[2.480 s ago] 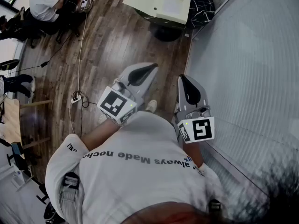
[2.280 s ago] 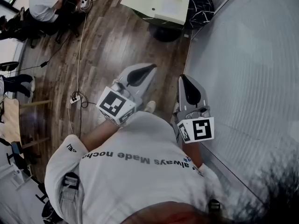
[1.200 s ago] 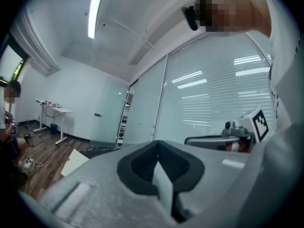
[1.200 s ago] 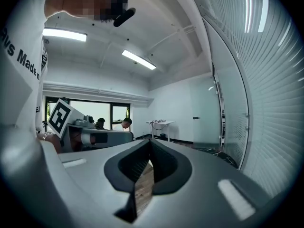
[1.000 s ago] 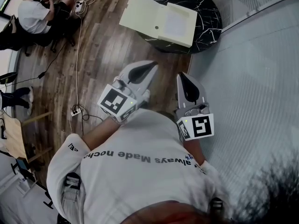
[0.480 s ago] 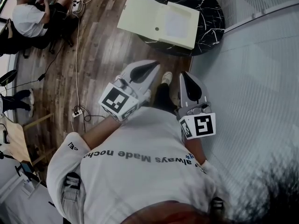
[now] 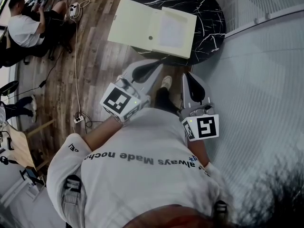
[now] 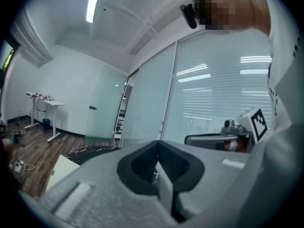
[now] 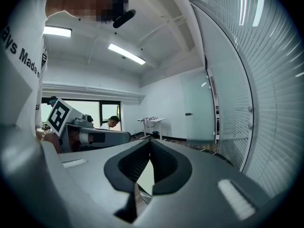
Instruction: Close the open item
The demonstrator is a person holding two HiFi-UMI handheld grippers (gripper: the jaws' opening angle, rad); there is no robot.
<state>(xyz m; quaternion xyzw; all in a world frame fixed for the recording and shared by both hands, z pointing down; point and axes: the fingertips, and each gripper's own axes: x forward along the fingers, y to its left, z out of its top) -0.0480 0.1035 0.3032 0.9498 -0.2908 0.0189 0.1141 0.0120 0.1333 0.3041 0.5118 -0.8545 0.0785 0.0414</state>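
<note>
A pale yellow flat case (image 7: pixel 152 27) lies open on a round black marble table (image 7: pixel 211 13), its two halves spread side by side. Both grippers are held in front of my chest, short of the table and touching nothing. In the head view my left gripper (image 7: pixel 156 65) points up toward the case with its jaws together and empty. My right gripper (image 7: pixel 186 76) is beside it, also shut and empty. The left gripper view has the left gripper (image 8: pixel 158 145), a corner of the case (image 8: pixel 59 167) and the table (image 8: pixel 90 152) beyond it. The right gripper (image 9: pixel 151 141) shows the case (image 9: pixel 145 175) through its gap.
Wood floor (image 7: pixel 95 65) runs up to the table, with cables and a power strip (image 7: pixel 78 119) on it. A person (image 7: pixel 26 25) sits at the upper left. A glass wall with blinds (image 7: pixel 259 80) runs along my right. A white desk (image 8: pixel 42 101) stands far off.
The table and open case have slid lower and nearer in the head view as I walked toward them. Both grippers stay shut in the same pose.
</note>
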